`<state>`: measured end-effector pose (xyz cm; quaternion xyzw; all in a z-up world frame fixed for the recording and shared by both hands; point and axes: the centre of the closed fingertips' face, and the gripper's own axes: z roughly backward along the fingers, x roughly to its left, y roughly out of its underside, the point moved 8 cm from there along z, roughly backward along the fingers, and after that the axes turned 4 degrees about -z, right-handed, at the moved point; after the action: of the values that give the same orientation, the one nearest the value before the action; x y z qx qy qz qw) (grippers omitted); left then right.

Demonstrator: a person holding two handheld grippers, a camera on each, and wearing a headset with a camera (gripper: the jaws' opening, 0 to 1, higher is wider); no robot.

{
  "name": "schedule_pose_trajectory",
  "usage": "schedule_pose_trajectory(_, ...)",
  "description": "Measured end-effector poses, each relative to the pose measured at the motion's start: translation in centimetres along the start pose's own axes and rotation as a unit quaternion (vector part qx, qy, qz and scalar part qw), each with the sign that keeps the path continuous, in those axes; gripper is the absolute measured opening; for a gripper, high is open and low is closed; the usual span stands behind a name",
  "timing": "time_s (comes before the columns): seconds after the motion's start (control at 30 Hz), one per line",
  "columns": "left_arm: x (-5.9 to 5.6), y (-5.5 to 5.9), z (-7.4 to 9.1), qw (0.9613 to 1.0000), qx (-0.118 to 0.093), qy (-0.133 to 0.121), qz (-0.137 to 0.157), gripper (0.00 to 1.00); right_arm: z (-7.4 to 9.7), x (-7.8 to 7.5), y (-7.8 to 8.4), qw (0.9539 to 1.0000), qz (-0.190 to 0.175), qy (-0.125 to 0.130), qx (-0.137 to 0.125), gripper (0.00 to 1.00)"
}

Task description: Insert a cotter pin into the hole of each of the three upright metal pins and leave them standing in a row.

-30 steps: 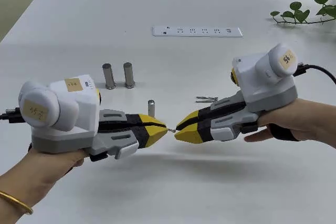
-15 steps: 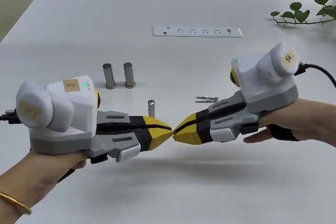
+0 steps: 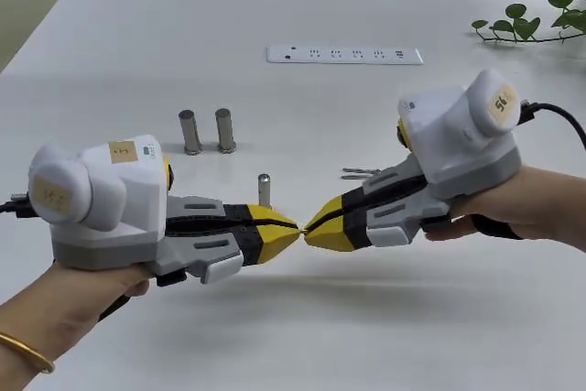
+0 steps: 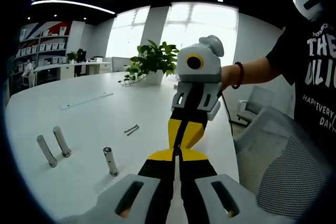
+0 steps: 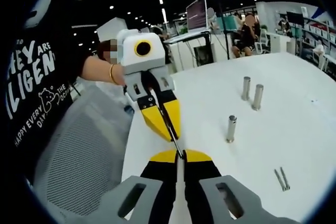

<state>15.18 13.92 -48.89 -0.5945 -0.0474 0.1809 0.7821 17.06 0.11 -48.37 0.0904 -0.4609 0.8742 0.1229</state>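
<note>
Right jaws have closed since a second ago: my left gripper and right gripper meet tip to tip, both closed, contents too small to see. Three upright grey metal pins stand behind, thin cotter pins nearby.

Just in front of the lone metal pin, left gripper and right gripper closed tip to tip, 2 metal pins behind-left of it, cotter pins near its right, bare table between.
</note>
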Motion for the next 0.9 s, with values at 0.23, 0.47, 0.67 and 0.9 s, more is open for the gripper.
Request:
schedule_pose_trajectory(0.23, 0.0, 0.3, -0.1, 0.9999, 0.011, -0.002, -0.004, 0.0, -0.2, 0.1, 0.0, 0.999, 0.036, 0.002, 0.027, 0.0)
schedule_pose_trajectory(0.47, 0.2, 0.5, -0.1, 0.9997, 0.018, -0.011, -0.011, 0.01, -0.4, -0.1, -0.1, 0.997, 0.06, 0.009, 0.048, 0.0)
schedule_pose_trajectory(0.67, 0.6, 0.7, 0.0, 0.9993, 0.024, -0.026, -0.007, 0.04, -0.3, -0.5, -0.2, 0.9953, 0.071, 0.021, 0.063, 0.0)
schedule_pose_trajectory(0.9, 1.0, 1.0, -0.1, 0.9977, 0.028, -0.061, -0.007, 0.12, 0.2, -1.8, -0.3, 0.9938, 0.065, 0.055, 0.072, 0.0)
